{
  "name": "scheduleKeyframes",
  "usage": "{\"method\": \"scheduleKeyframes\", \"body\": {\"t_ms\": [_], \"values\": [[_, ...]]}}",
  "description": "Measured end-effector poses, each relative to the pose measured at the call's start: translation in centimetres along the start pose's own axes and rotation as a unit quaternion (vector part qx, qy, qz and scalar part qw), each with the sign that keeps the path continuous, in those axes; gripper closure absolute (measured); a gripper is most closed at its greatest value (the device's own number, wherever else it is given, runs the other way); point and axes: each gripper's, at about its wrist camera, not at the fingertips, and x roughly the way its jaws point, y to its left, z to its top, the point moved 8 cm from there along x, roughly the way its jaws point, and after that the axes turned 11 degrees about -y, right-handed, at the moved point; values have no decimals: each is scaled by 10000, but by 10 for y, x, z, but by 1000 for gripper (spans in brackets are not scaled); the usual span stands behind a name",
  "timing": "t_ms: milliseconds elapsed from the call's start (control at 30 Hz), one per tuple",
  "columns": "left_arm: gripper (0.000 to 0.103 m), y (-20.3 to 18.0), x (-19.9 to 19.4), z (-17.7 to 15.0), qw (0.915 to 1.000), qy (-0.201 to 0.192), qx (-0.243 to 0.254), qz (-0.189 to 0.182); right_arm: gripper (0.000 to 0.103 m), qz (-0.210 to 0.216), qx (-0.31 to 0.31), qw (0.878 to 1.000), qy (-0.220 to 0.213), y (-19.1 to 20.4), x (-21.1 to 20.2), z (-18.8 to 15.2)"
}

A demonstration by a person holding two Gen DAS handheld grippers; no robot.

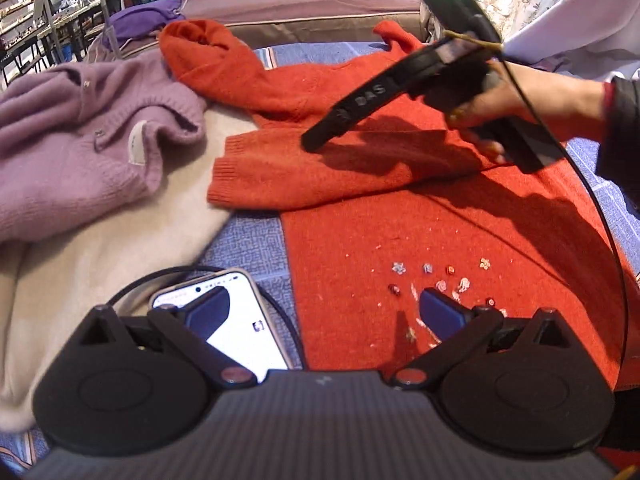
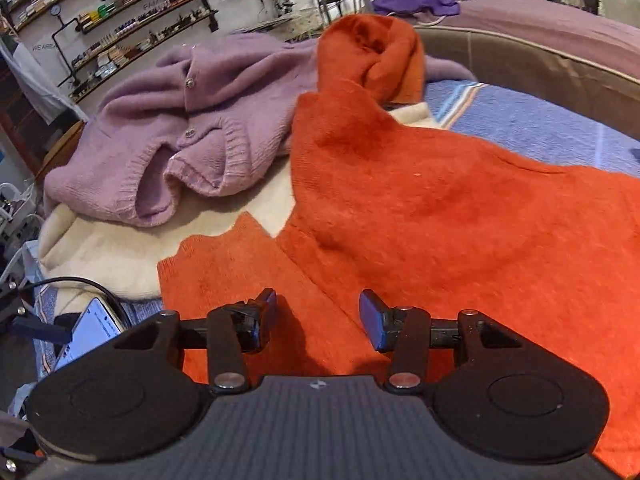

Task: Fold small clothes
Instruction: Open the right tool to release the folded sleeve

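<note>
An orange-red knit sweater [image 1: 400,208] lies spread on a blue patterned cover, one sleeve folded across its body and the other sleeve [image 1: 208,52] bunched at the back. Small beads [image 1: 440,276] dot its front. My left gripper [image 1: 320,312] hovers open over the sweater's left edge, nothing between its blue pads. The right gripper [image 1: 320,136], held in a person's hand, points down at the folded sleeve. In the right wrist view my right gripper [image 2: 318,320] stands open just above the orange-red sweater [image 2: 440,220], nothing between its fingers.
A lilac cardigan [image 1: 80,148] lies crumpled on a cream garment [image 1: 100,260] at the left. A lit phone [image 1: 232,328] with a cable lies on the blue cover [image 1: 252,240] under my left finger. A purple garment [image 1: 140,24] and a mauve cushion sit behind.
</note>
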Motion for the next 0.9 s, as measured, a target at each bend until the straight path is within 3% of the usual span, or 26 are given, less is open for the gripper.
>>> {"method": "scheduleKeyframes", "body": {"t_ms": [100, 133, 167, 200, 267, 367, 500, 633, 700, 733, 767, 800, 833, 900], "values": [[0, 6, 1, 5, 9997, -14, 157, 211, 24, -7, -244, 9994, 252, 7, 17, -1], [0, 9, 0, 9, 9995, -82, 165, 259, 63, 19, -291, 9992, 274, 11, 16, -1], [0, 11, -3, 12, 9994, -170, 129, 261, 94, 120, -299, 9991, 288, 16, 11, -1], [0, 15, -6, 16, 9993, -276, 57, 255, 96, 220, -248, 9991, 260, 22, 2, -1], [0, 28, -12, 22, 9983, -412, -132, 388, 96, 543, -297, 9981, 55, 38, -23, -3], [0, 46, -22, 33, 9956, -596, -406, 606, 96, 472, -644, 9965, -254, 60, -68, -19], [0, 52, -33, 55, 9896, -981, -931, 500, 94, 662, -1019, 9924, -174, 95, -103, -65], [0, 31, -25, 61, 9939, -887, -521, 401, 92, 653, -1116, 9915, 123, 113, -107, -118], [0, 21, -17, 55, 9959, -770, -345, 335, 92, 654, -844, 9943, -28, 113, -114, -129], [0, 18, -13, 51, 9967, -679, -318, 309, 83, 770, -599, 9952, -93, 114, -118, -132], [0, 15, -8, 45, 9974, -591, -305, 280, 64, 792, -475, 9957, -112, 113, -121, -133], [0, 12, -4, 40, 9980, -499, -295, 265, 57, 670, -362, 9969, -179, 109, -126, -132], [0, 9, 0, 32, 9984, -404, -287, 272, 51, 549, -236, 9976, -340, 106, -134, -130], [0, 0, 8, 22, 9992, -272, -216, 191, 54, 320, -67, 9968, -726, 99, -155, -124]]}}
